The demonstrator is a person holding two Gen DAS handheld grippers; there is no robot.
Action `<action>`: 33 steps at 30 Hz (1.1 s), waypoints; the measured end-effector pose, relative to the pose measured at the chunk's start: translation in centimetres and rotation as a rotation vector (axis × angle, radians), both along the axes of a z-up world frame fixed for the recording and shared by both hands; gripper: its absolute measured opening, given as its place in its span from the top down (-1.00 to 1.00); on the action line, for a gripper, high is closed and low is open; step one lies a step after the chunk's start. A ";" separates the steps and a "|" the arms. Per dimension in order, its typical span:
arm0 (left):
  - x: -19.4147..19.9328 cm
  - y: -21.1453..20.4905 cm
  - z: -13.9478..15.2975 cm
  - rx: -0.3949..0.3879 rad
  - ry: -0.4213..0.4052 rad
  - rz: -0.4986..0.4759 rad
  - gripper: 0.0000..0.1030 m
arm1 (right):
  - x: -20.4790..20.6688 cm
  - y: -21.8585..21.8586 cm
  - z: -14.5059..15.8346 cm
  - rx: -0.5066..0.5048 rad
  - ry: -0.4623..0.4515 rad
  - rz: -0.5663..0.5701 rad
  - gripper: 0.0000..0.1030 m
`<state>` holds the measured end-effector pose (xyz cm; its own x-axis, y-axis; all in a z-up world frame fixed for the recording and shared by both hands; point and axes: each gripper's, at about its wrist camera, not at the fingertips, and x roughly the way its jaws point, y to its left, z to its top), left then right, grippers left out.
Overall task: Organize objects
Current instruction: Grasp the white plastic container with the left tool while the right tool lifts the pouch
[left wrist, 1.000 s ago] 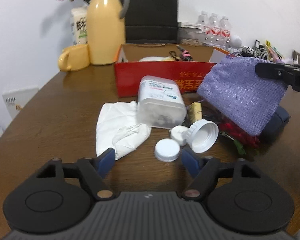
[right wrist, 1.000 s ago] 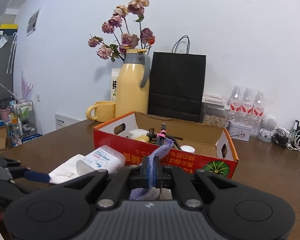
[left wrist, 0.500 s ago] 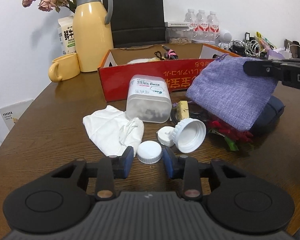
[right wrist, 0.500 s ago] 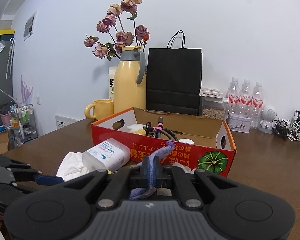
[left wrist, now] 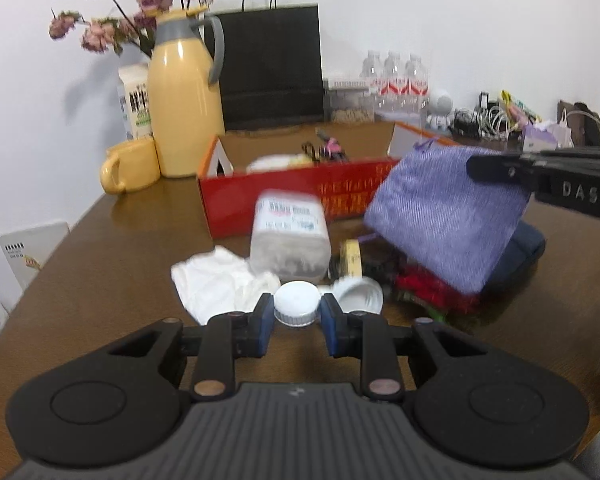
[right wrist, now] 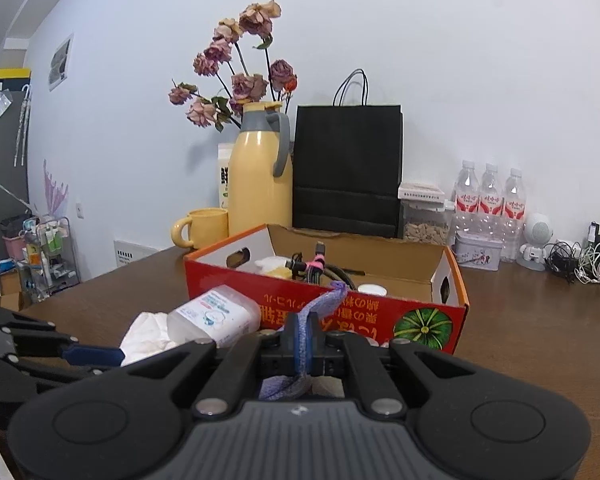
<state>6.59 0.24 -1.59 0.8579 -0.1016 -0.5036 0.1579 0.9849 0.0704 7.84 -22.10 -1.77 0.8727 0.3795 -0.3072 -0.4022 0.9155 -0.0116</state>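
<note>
My left gripper [left wrist: 296, 316] is shut on a small white bottle cap [left wrist: 296, 307], held between its blue pads. My right gripper [right wrist: 302, 340] is shut on a purple woven pouch [left wrist: 444, 220], which hangs above the clutter; in the right wrist view only the pouch's edge [right wrist: 314, 312] shows between the jaws. A red cardboard box [left wrist: 292, 196] stands open behind, with cables and white items inside. A clear plastic jar [left wrist: 288, 236] lies on its side by a white cloth [left wrist: 216, 284]. A larger white lid [left wrist: 360, 296] lies beside the cap.
A yellow thermos [left wrist: 184, 104] with dried flowers, a yellow mug [left wrist: 130, 166] and a black paper bag [left wrist: 274, 66] stand at the back. Water bottles [right wrist: 488, 200], cables [right wrist: 580, 260] and a dark blue case [left wrist: 520, 252] are on the right. The brown table's left edge [left wrist: 40, 272] is near.
My left gripper closed from wide open onto the small white cap and lifted it. The right gripper kept hold of the purple pouch.
</note>
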 end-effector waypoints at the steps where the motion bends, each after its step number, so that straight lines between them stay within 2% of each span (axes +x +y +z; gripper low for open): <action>1: 0.0 0.0 0.4 0.000 -0.012 0.001 0.50 | -0.1 0.0 0.2 0.002 -0.007 0.003 0.96; 12: 3.3 -0.7 5.4 -0.037 -0.139 0.004 0.50 | 1.6 0.4 4.5 0.065 -0.112 0.046 0.96; 20: 8.7 -1.1 7.3 -0.081 -0.166 0.029 0.50 | 6.9 0.7 6.3 0.111 -0.129 0.016 0.96; 28: 15.3 -1.2 7.2 -0.127 -0.150 0.064 0.50 | 14.4 -0.1 5.5 0.167 -0.081 -0.040 0.96; 33: 19.8 -1.3 5.8 -0.148 -0.118 0.085 0.50 | 19.2 -1.5 3.0 0.211 -0.014 -0.106 0.96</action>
<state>26.38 -1.10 4.24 0.9189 -0.0915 -0.3836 0.0727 0.9953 -0.0633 27.00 -23.65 1.18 0.9145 0.3404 -0.2186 -0.3053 0.9352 0.1793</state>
